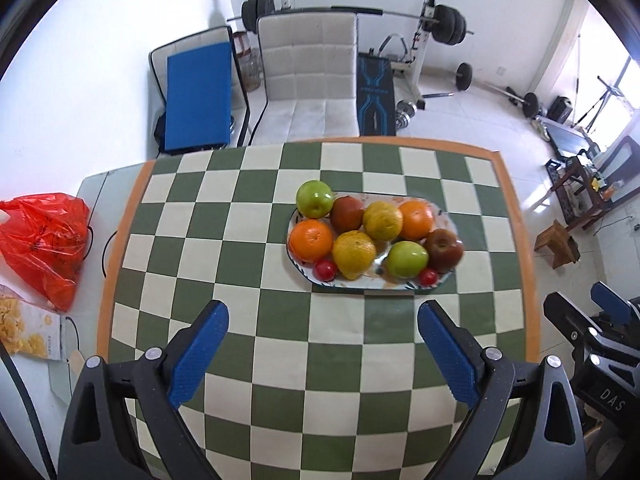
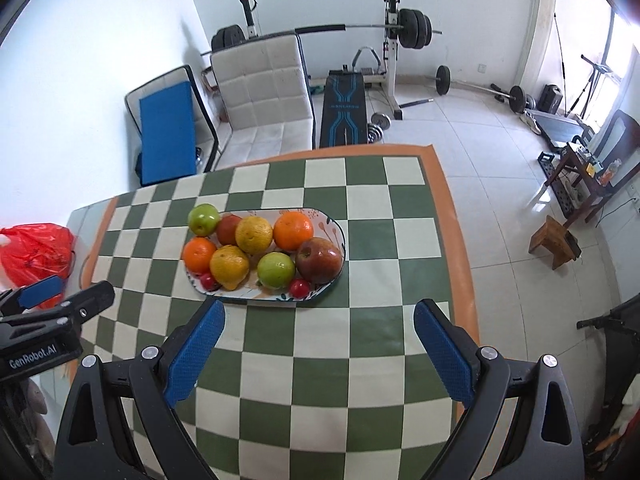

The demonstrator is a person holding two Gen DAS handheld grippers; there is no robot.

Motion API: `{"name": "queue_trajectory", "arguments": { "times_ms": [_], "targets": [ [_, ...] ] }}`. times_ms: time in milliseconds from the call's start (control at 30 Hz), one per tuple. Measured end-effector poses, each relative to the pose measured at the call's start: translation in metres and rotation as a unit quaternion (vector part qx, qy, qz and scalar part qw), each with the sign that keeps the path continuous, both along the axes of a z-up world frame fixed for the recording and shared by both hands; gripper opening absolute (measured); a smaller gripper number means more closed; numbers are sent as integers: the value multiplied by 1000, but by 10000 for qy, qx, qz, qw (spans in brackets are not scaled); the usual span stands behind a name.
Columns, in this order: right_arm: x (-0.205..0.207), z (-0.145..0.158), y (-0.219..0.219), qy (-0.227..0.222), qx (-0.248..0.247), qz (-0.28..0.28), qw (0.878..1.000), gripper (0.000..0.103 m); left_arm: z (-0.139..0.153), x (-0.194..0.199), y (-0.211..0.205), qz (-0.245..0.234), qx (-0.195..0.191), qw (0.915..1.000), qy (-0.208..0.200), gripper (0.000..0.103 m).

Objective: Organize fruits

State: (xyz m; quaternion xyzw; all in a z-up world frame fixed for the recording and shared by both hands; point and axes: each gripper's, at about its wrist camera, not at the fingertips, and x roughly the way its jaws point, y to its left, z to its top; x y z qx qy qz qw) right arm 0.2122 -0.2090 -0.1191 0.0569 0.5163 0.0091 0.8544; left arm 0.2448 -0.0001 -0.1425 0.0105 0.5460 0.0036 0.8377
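Apparently done sorting, both the left gripper [image 1: 323, 354] and right gripper [image 2: 319, 352] hover with jaws wide and empty above the near bench [image 1: 240, 240]. Paired fruits [image 1: 374, 236] fill the oval plate [image 1: 450, 216] mid-bench, so nothing looks left to grasp.

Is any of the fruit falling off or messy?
Mostly tidy: the fruit sits in neat rows on the oval plate. One green apple at the far left end perches over the plate's edge, so it might roll off. Nothing looks spilled or broken.
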Motion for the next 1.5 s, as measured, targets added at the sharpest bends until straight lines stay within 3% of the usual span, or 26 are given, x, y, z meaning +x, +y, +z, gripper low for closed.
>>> {"name": "queue_trajectory", "arguments": {
  "times_ms": [467,667,1067,1333,1500],
  "targets": [
    [-91,110,5,-713,42,129,9974,98,81,-73,-14,-232,-149,9984,-500,97],
    [-115,142,9,-897,10,152,9959,98,107,-93,-12,-196,-181,9974,-666,97],
    [-134,164,22,-995,-12,222,9948,98,133,-117,3,-56,-256,9958,-873,97],
    [-133,162,25,-1066,-16,175,9941,100,134,-123,4,-68,-191,9950,-982,97],
    [-123,145,28,-1174,-155,110,9929,101,124,-115,7,-71,-161,9946,-1021,97]
  ]
}}
